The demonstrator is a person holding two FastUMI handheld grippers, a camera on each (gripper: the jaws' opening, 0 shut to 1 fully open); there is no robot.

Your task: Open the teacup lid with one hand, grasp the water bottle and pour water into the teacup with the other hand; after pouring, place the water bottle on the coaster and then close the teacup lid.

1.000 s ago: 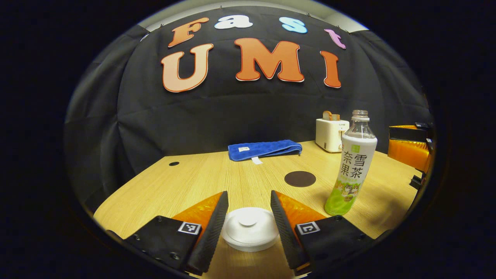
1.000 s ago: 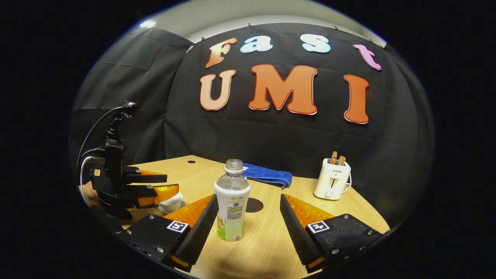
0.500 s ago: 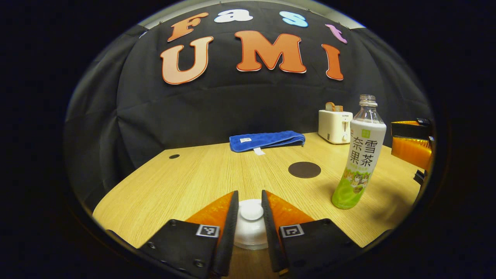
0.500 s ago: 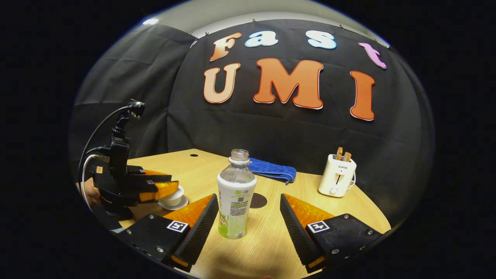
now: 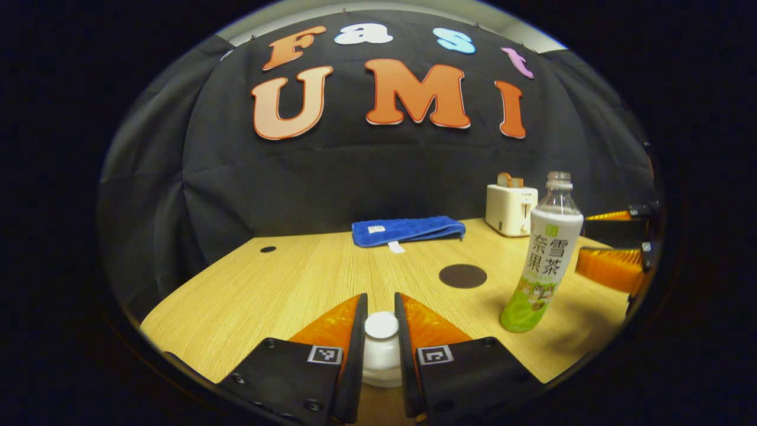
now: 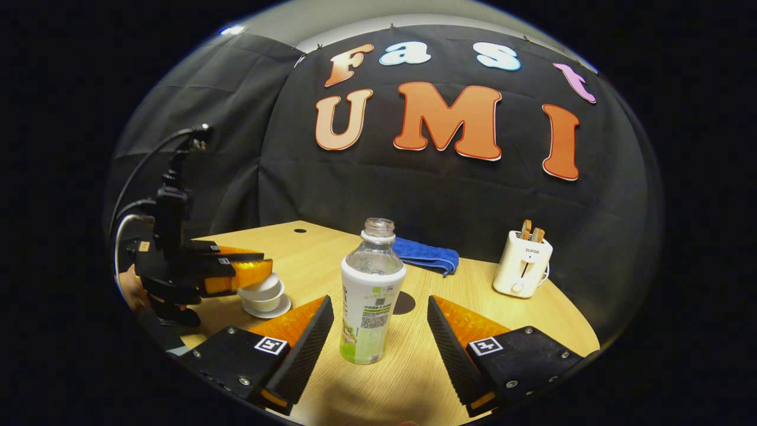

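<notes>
Left gripper [image 5: 380, 337] closed narrow on the knob of the white teacup lid [image 5: 381, 326], both inner pads pressing against it at 6 o'clock in the left gripper view. Seen from the right gripper view at 9 o'clock as well: orange fingers [image 6: 236, 277] over the lid, lid sitting just above the white teacup [image 6: 264, 299] on its saucer; whether lid and cup rim touch, impossible to tell. Right gripper [image 6: 378, 340] spread wide, fingers apart on either side of the water bottle [image 6: 371, 296], neither one touching it. Bottle upright on the wooden table [image 6: 408, 378], uncapped, near 6 o'clock in the right gripper view and at 3 to 4 o'clock in the left gripper view [image 5: 544, 254]. Dark round coaster [image 5: 462, 276] flat on the table just beyond the bottle, toward 4 o'clock in the left gripper view, partly hidden behind the bottle in the right gripper view. Folded blue towel [image 5: 408, 229] at the table's far edge near centre, white toaster [image 6: 523, 269] with two slices standing at 3 o'clock.
</notes>
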